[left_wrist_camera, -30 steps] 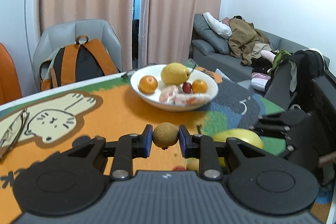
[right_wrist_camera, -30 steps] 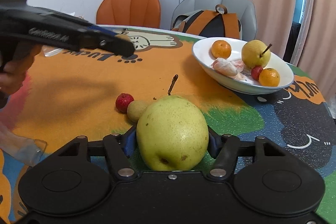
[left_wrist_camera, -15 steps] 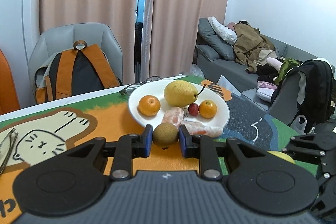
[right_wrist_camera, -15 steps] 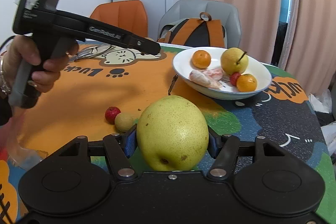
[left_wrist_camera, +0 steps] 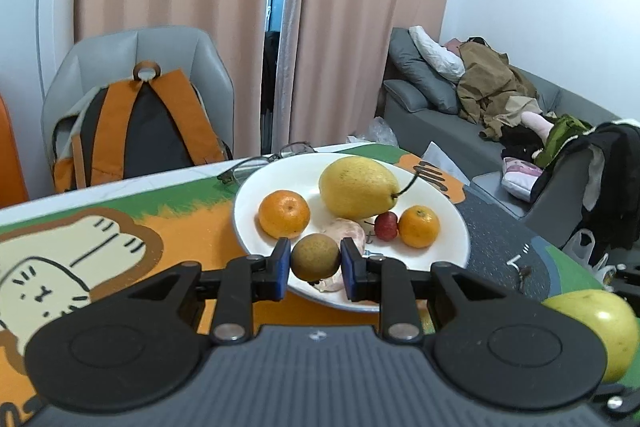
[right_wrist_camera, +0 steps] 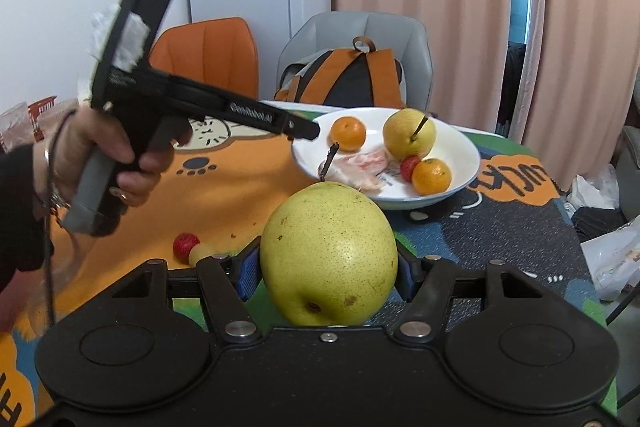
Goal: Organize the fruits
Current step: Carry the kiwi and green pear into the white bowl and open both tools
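Note:
My left gripper (left_wrist_camera: 315, 264) is shut on a small brown round fruit (left_wrist_camera: 315, 257) and holds it over the near rim of the white bowl (left_wrist_camera: 456, 227). The bowl holds a yellow pear (left_wrist_camera: 358, 187), two oranges (left_wrist_camera: 284, 214), a small red fruit (left_wrist_camera: 386, 226) and peeled segments. My right gripper (right_wrist_camera: 328, 273) is shut on a large green-yellow pear (right_wrist_camera: 329, 253), held above the table short of the bowl (right_wrist_camera: 466, 149). The left gripper (right_wrist_camera: 310, 131) reaches the bowl's left rim in the right wrist view.
A small red fruit (right_wrist_camera: 185, 244) and a pale round fruit (right_wrist_camera: 200, 253) lie on the patterned tablecloth. Glasses (left_wrist_camera: 264, 163) lie behind the bowl. A grey chair with an orange backpack (left_wrist_camera: 136, 131) and an orange chair (right_wrist_camera: 208, 55) stand at the far edge.
My left gripper has carried the brown fruit forward from the table's middle to the bowl's rim. My right gripper has lifted slightly and moved toward the bowl with the pear.

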Tool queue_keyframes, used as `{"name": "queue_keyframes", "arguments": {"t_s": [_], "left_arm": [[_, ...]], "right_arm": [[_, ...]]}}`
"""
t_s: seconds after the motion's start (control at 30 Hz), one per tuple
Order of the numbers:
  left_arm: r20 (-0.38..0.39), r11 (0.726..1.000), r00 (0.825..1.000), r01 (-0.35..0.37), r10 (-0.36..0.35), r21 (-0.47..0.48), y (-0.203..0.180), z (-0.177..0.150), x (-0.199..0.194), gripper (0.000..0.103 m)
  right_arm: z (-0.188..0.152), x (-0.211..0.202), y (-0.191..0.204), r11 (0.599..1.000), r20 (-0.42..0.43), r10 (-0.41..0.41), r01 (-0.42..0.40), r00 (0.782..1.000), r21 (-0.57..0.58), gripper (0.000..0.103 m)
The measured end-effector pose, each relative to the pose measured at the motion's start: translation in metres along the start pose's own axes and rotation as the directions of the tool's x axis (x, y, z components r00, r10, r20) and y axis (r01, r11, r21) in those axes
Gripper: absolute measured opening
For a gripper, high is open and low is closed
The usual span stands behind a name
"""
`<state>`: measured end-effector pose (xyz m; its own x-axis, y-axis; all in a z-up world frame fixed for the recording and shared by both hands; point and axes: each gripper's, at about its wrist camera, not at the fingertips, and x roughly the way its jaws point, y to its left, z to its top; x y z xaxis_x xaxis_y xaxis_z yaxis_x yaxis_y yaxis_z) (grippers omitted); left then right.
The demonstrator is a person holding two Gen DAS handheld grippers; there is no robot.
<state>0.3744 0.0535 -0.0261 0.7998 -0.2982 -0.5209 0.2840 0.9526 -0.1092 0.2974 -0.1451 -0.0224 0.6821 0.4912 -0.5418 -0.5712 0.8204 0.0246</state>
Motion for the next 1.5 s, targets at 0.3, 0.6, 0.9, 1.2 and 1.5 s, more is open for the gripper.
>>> {"name": "queue_keyframes", "arguments": {"t_s": [0.3, 0.6, 0.9, 1.2, 1.5], "left_arm": [[-0.037, 1.000, 0.999, -0.008, 0.007, -0.020, -0.001, -0.004, 0.024, 0.025], [-0.051, 1.000, 0.999, -0.014, 0.015, 0.024, -0.012, -0.008, 0.035, 0.025], [-0.040, 0.999, 0.999, -0.018, 0.019, 0.029, -0.012, -0.008, 0.032, 0.030], [0.040, 1.000, 0.999, 0.013, -0.014, 0.021, -0.005, -0.011, 0.010, 0.062], [0.098, 0.999, 0.994, 0.046, -0.048, 0.028, 0.000, -0.016, -0.026, 0.080]], "right_arm": [[0.019, 0.005, -0.018, 0.998, 0.056, -0.033, 0.030, 0.998, 0.057, 0.060], [0.041, 0.027, -0.035, 0.994, 0.106, -0.065, 0.055, 0.992, 0.099, 0.060], [0.054, 0.055, -0.044, 0.991, 0.105, -0.072, 0.059, 0.992, 0.124, 0.060], [0.054, 0.078, -0.053, 0.984, 0.092, -0.084, 0.068, 0.992, 0.167, 0.060], [0.057, 0.094, -0.052, 0.985, 0.058, -0.081, 0.071, 0.995, 0.157, 0.060]]}}
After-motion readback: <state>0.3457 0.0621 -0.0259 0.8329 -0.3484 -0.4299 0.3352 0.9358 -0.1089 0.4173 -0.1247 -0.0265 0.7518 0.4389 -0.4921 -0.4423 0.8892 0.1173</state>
